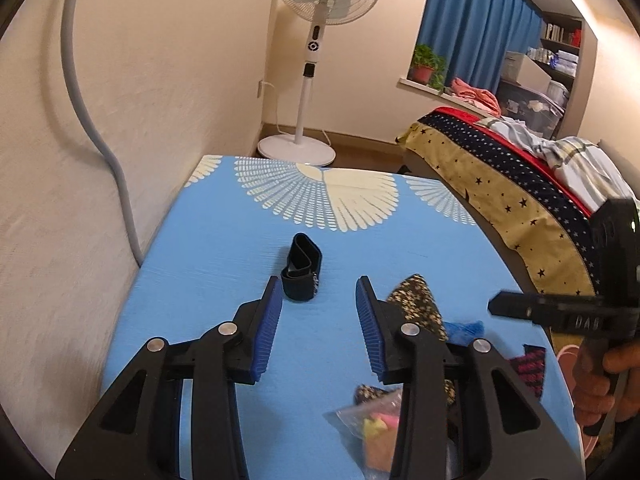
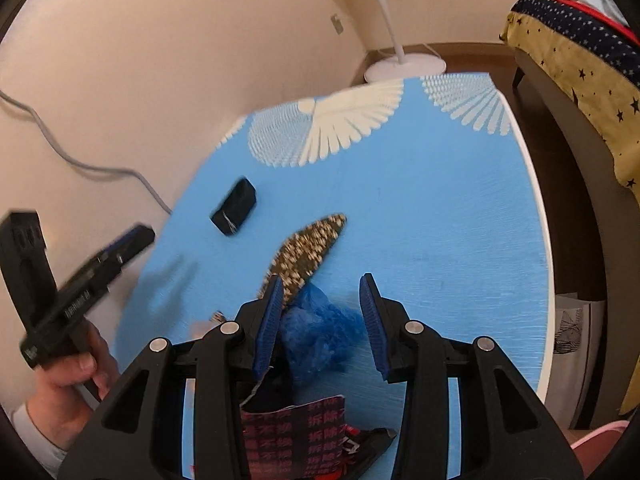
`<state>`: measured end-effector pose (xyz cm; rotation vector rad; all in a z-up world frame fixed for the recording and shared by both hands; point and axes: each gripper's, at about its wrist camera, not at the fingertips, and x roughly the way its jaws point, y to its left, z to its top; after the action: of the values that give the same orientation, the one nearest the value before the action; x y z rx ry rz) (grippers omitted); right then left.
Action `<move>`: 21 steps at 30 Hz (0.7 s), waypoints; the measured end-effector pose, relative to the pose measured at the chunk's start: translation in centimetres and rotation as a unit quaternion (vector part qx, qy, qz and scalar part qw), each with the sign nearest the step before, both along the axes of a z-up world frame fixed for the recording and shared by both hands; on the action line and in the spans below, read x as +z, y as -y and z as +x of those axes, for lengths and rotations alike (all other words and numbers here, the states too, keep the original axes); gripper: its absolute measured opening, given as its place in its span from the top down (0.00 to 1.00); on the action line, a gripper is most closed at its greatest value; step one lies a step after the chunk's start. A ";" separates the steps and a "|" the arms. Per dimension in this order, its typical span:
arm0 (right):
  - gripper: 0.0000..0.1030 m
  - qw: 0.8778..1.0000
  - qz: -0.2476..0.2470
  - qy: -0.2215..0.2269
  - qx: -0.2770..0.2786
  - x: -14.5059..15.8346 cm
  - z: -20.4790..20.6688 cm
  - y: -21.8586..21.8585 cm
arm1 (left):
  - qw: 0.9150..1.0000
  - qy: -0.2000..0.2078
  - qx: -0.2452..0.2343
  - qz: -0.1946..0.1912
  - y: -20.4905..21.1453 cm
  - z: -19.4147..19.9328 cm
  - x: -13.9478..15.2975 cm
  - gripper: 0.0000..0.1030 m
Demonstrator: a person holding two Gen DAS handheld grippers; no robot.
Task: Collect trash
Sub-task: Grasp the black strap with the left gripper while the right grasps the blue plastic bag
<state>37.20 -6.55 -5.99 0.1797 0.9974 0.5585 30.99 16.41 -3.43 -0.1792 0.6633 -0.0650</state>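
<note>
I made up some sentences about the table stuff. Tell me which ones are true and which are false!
1. The left gripper is open. True.
2. The right gripper squeezes the crumpled blue plastic wad. False: its jaws are open around the wad, not closed on it.
3. The folded black strap lies on the blue table with white fan patterns. True.
4. The white standing fan stands on the table. False: it stands on the floor beyond it.
</note>
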 end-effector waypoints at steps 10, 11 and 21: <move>0.64 0.998 -0.032 -0.042 0.021 -2.7 0.6 -1.0 | 0.999 -0.033 0.007 -0.006 -0.5 3.7 -2.9 0.63; 0.71 0.998 -0.032 -0.042 0.023 -2.8 0.6 -1.1 | 0.999 -0.036 0.009 -0.008 -0.6 4.1 -3.2 0.63; 0.98 0.999 -0.020 -0.022 0.043 -0.8 0.2 -1.3 | 0.997 -0.075 0.020 -0.009 -0.3 6.9 -5.0 0.62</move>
<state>37.38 -5.29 -6.82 0.1137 1.0624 0.6144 37.89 16.70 -8.42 -0.2167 0.8083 -0.0200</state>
